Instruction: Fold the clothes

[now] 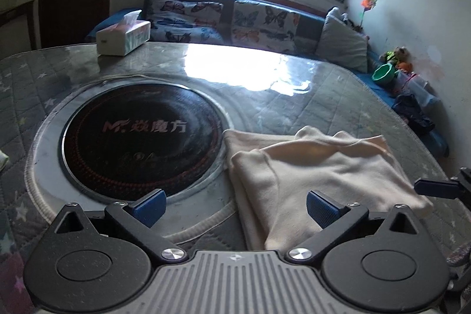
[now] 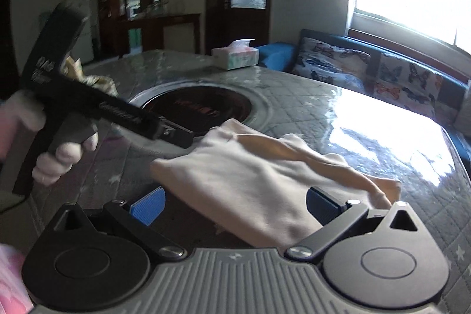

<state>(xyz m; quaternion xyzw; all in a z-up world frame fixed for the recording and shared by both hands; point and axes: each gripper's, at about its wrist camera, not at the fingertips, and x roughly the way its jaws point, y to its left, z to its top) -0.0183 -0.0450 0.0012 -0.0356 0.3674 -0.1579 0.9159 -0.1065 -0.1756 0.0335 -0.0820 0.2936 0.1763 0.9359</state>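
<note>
Cream garment lies on the table, right of the round cooktop, doubled into a rough stack w/ layered edges; folds look largely made — top edge rumpled, maybe a last fold or tidy left; left gripper & right gripper both spread wide, holding nothing, just near of cloth.

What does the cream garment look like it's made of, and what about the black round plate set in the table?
The cream garment looks like soft matte knit, probably cotton jersey: it drapes in rounded folds with no shine. The black round plate looks like smooth glass or ceramic, glossy, with printed lettering and a metal-looking rim.
</note>
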